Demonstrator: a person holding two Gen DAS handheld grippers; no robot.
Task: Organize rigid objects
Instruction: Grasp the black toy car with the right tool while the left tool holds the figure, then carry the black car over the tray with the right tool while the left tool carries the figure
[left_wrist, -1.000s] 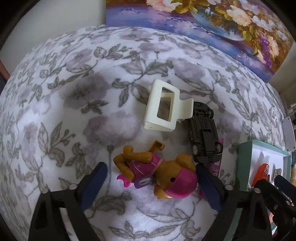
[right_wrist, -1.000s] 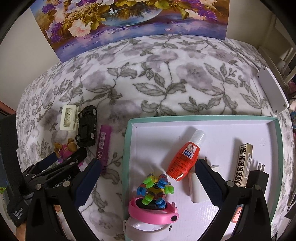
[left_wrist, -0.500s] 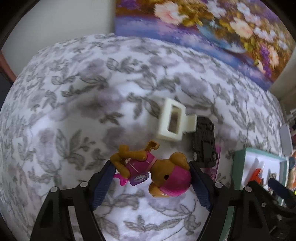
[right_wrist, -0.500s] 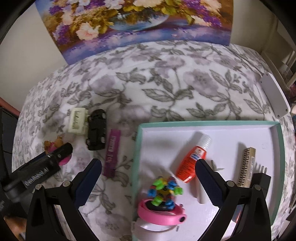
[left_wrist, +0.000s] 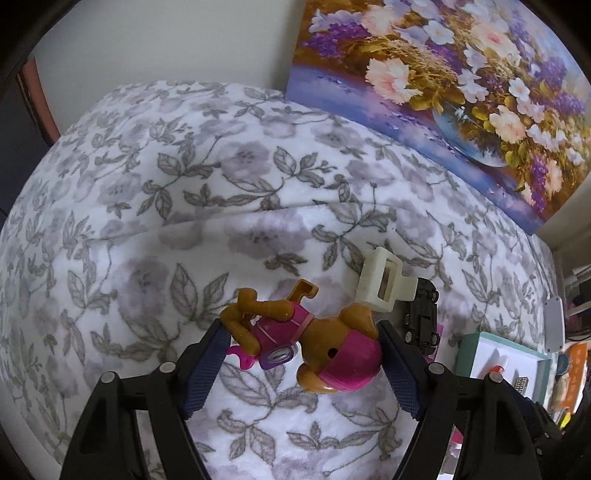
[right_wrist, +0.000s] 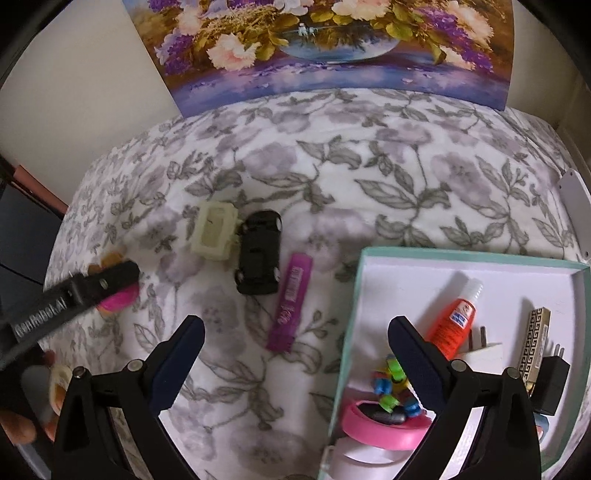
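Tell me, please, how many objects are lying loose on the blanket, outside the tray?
3: the cream clip, the black toy car touching its right side, and the purple bar nearer the tray. The dog figure sits between the left gripper's fingers.

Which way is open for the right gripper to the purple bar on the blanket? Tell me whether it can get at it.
Probably yes. The right gripper is open and empty, and the purple bar lies flat just ahead of its fingertips, apart from the black toy car and the teal tray, nothing lying over it.
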